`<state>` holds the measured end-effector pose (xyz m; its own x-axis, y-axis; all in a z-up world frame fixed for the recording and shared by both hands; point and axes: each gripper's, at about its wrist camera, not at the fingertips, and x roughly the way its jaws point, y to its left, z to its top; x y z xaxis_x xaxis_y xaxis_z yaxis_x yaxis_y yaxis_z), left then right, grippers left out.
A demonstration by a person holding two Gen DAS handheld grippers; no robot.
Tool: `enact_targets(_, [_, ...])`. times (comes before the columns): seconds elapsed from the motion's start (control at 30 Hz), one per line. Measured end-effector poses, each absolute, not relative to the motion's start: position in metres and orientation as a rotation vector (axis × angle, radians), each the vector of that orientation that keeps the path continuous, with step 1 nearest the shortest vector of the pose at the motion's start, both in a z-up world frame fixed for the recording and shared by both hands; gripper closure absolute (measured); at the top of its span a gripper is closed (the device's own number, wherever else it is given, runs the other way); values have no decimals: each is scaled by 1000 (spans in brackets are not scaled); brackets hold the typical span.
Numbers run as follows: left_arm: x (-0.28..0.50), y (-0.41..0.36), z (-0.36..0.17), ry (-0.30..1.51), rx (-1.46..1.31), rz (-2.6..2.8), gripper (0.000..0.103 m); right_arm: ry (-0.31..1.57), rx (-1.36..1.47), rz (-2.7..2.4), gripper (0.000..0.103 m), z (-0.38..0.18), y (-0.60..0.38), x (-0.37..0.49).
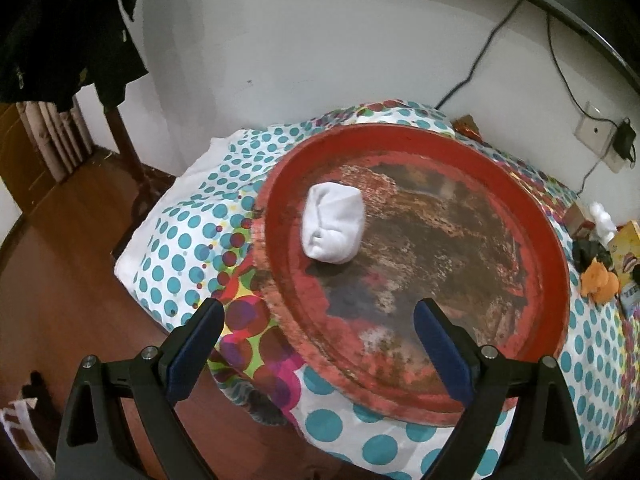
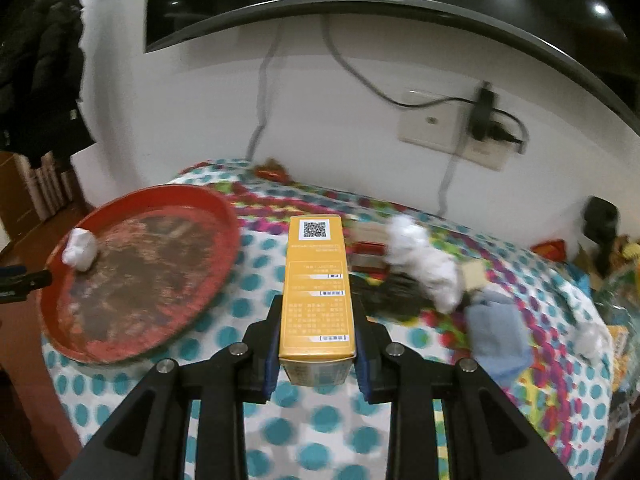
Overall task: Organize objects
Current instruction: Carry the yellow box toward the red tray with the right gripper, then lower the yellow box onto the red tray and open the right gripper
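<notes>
Yellow box (image 2: 317, 288) sits clamped lengthwise in your right gripper (image 2: 318, 354), held above the dotted cloth (image 2: 256, 432). Left gripper (image 1: 318, 354) spread wide, nothing in it, near the red tray's (image 1: 554, 264) rim. Rolled white sock (image 1: 332, 225) already lies in the tray. Risk: box sticks far fwd of the pads, so it may pivot or clip the rim. Tray overhangs the table edge, could tip w/ a nudge. White wall, TV, cables behind.

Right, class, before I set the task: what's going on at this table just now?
A person is tidying a cluttered table with a handheld gripper in each hand. The right gripper is shut on a yellow carton with a QR code, held above the polka-dot cloth. The left gripper is open and empty at the near rim of a worn red tray, which holds one rolled white sock. More socks and small items lie to the right.
</notes>
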<state>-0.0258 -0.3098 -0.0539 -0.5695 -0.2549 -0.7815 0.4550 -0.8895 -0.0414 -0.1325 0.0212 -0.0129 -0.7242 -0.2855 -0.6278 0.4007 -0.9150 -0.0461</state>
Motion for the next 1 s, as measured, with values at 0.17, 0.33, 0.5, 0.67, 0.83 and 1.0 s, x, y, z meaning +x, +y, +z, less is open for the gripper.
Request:
enact_targets(0.17, [-24, -316, -55, 331, 1157, -2428, 8, 279, 884, -2517, 73, -14, -26, -127])
enact_targets(0.33, [-22, -323, -55, 339, 1144, -2409, 8, 310, 887, -2449, 73, -19, -66, -131])
enact_targets(0.5, [-20, -332, -56, 363, 1138, -2381, 8, 365, 900, -2398, 73, -28, -107, -136])
enact_targets(0.67, [-19, -337, -58, 361, 1135, -2368, 8, 393, 941, -2368, 73, -42, -135, -145])
enact_targets(0.83, [-19, -341, -60, 378, 1140, -2363, 8, 437, 968, -2374, 73, -53, -154, -156])
enact_targets(1.0, [-18, -342, -60, 387, 1131, -2365, 8, 443, 1016, -2381, 73, -63, -160, -173])
